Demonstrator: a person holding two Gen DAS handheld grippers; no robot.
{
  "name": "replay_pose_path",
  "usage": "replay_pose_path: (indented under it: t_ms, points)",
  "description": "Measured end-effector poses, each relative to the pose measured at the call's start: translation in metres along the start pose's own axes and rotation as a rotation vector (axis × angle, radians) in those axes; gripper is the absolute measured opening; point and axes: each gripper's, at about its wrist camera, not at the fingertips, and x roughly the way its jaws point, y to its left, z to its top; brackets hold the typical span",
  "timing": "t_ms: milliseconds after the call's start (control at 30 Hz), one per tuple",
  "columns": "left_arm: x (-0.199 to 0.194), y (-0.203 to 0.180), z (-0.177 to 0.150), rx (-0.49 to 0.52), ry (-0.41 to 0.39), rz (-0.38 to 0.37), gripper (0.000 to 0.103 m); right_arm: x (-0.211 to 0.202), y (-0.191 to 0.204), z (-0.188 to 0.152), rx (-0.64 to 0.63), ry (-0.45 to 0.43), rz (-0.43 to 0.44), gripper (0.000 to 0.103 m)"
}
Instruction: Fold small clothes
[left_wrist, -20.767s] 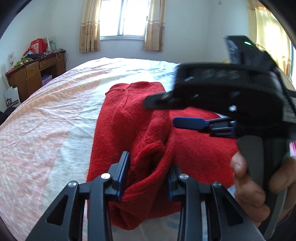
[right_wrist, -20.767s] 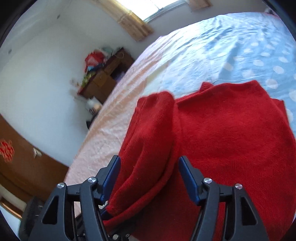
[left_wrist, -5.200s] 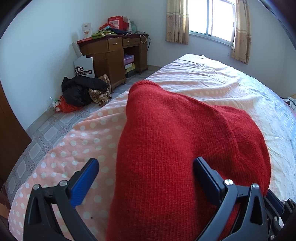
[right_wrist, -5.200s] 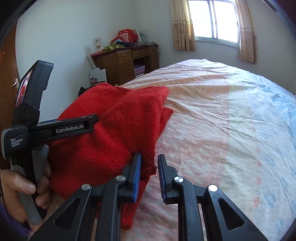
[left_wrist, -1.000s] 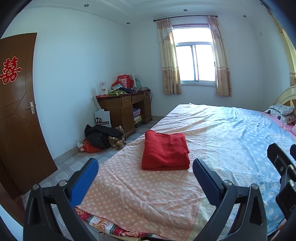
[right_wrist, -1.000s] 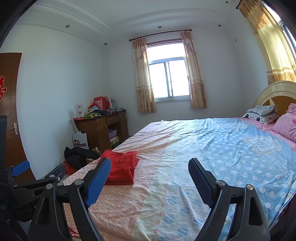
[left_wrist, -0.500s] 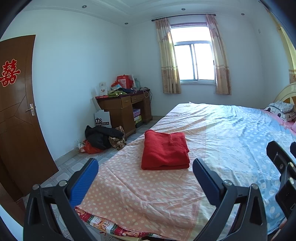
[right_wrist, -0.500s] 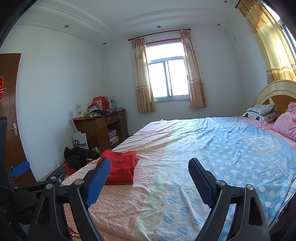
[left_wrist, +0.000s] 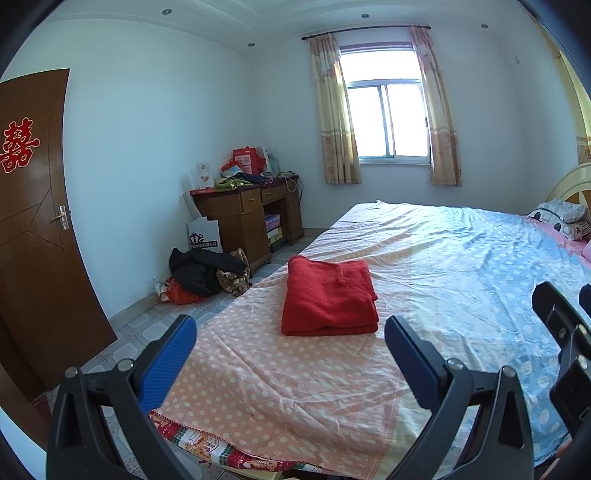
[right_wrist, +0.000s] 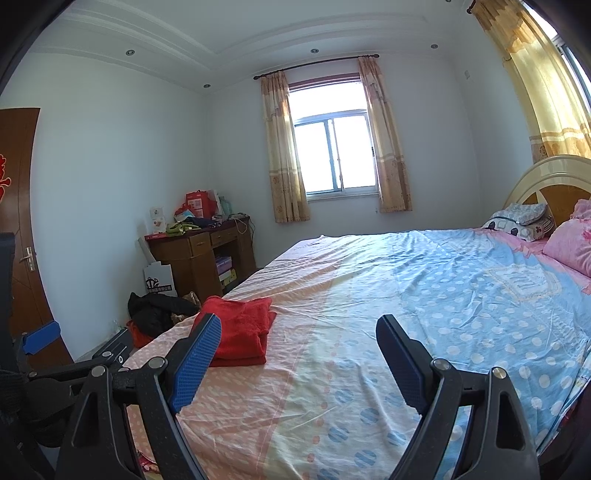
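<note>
A red knit sweater (left_wrist: 328, 299) lies folded in a neat rectangle on the pink dotted part of the bed (left_wrist: 295, 387), near its left edge. In the right wrist view the same sweater (right_wrist: 240, 332) shows just behind the left finger. My left gripper (left_wrist: 290, 343) hangs open in front of the bed's foot, well short of the sweater, nothing between its fingers. My right gripper (right_wrist: 297, 347) is also open and empty, held over the foot of the bed to the right of the sweater. Part of the right gripper's body (left_wrist: 565, 332) shows at the left wrist view's right edge.
A wooden desk (left_wrist: 247, 218) piled with boxes and bags stands by the far wall under the window (left_wrist: 388, 125). Dark clothes (left_wrist: 203, 273) lie heaped on the tiled floor beside it. A brown door (left_wrist: 33, 229) is at the left. Pillows (right_wrist: 546, 229) and the headboard (right_wrist: 546, 181) are at the right.
Nothing has visibly moved over the last second. Both grippers hold still and open, and the folded sweater lies as before.
</note>
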Motion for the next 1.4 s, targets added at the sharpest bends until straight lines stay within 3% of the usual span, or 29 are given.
replay_pose_path:
  t_ms: [767,933,1233,1400]
  points:
    - [0.000,-0.003,0.001,0.007,-0.001,-0.014,0.103,-0.003,-0.001,-0.001,0.012,-0.018,-0.014,0.086]
    - [-0.002,-0.006,0.002,0.027,-0.016,0.011,0.103,-0.003,-0.002,-0.001,0.012,-0.018,-0.016,0.086]
    - [0.008,0.003,0.001,-0.041,0.046,-0.092,0.103,-0.003,-0.002,-0.001,0.011,-0.009,-0.016,0.086]
    - [0.008,0.003,0.001,-0.037,0.040,-0.055,0.103,-0.002,-0.003,-0.001,0.007,-0.003,-0.013,0.086]
